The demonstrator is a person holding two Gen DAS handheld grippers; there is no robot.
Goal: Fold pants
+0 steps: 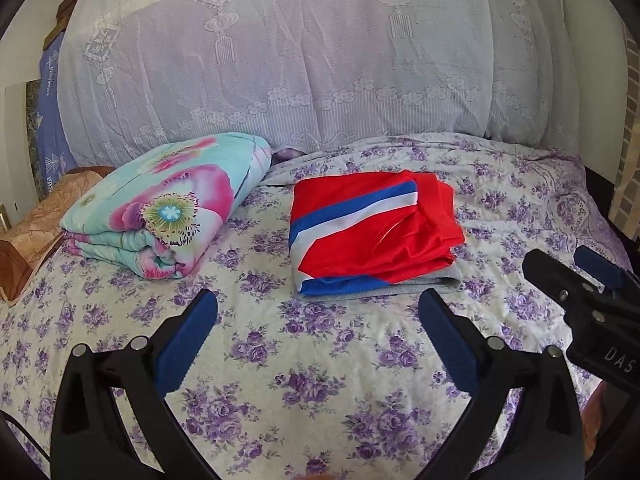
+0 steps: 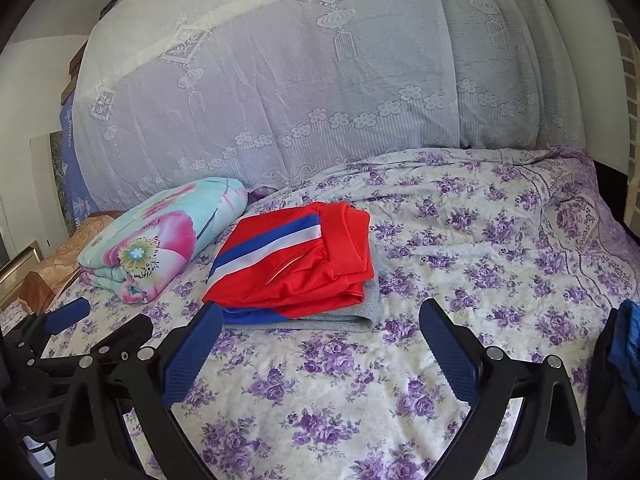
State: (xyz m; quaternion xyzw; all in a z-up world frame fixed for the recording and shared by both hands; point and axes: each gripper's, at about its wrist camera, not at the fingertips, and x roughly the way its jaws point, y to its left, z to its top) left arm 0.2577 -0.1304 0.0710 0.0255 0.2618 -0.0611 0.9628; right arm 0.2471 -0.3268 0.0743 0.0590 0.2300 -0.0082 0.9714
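The red pants [image 1: 376, 232] with blue and white stripes lie folded into a compact rectangle on the floral bedsheet [image 1: 320, 380], stacked on a folded grey garment [image 1: 400, 286]. My left gripper [image 1: 318, 304] hovers open just in front of the stack, with nothing between its blue pads. My right gripper [image 1: 564, 258] is off to the right of the pants. In the right wrist view the pants [image 2: 296, 264] sit ahead and slightly left, over the grey garment [image 2: 360, 316]. The right gripper [image 2: 320, 312] is open and empty, and the left gripper [image 2: 100, 320] shows at the lower left.
A folded floral quilt [image 1: 160, 208] lies left of the pants. Behind it, a tall pile of bedding under a lace cover [image 1: 280, 72] fills the back. A brown pillow [image 1: 40, 216] sits at the far left. Dark blue cloth [image 2: 628, 344] shows at the right edge.
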